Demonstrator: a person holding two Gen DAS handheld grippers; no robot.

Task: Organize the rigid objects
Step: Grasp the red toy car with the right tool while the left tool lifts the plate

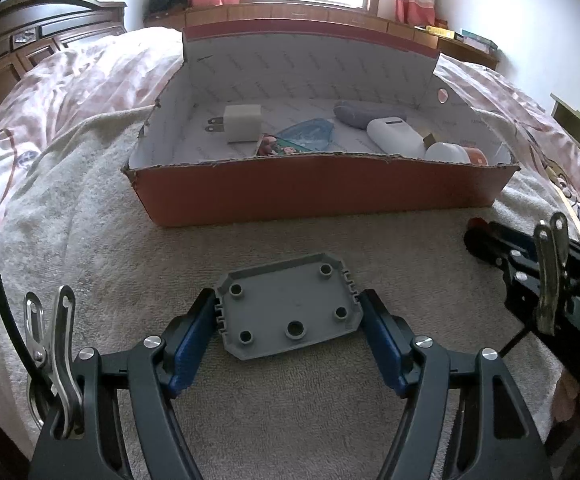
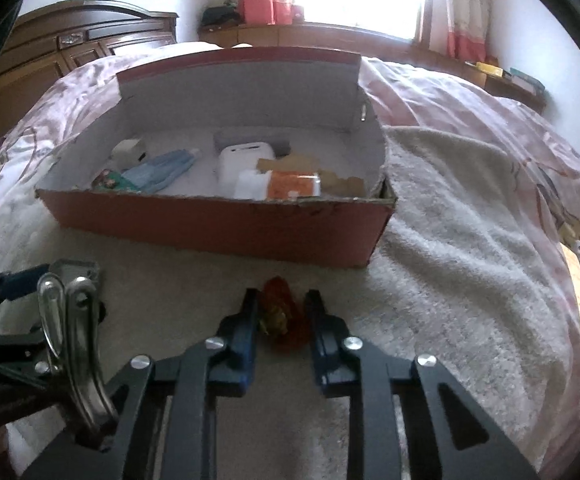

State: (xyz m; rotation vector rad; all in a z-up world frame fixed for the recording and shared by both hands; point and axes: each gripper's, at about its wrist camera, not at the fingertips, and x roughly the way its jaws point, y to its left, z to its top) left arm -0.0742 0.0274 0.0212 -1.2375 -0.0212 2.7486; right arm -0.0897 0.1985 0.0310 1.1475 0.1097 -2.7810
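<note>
Left gripper (image 1: 288,312): blue pads clamped on the short sides of a flat grey plastic plate (image 1: 288,310), long axis running across between the fingers. Right gripper (image 2: 282,316): jaws drawn together on a small red-orange object (image 2: 284,320), identity unclear. Both items at towel (image 1: 290,392) level. Red cardboard box (image 1: 321,188), already part-filled, lies straight ahead of both; right gripper appears slightly nearer.

Hiding the near ends of the things in the cardboard box (image 1: 321,192) behind its front wall. Blurring the small red object (image 2: 284,320) between the right gripper (image 2: 282,312) pads beyond telling. Cutting off the grey plate (image 2: 74,271) behind a metal clip (image 2: 70,320).
</note>
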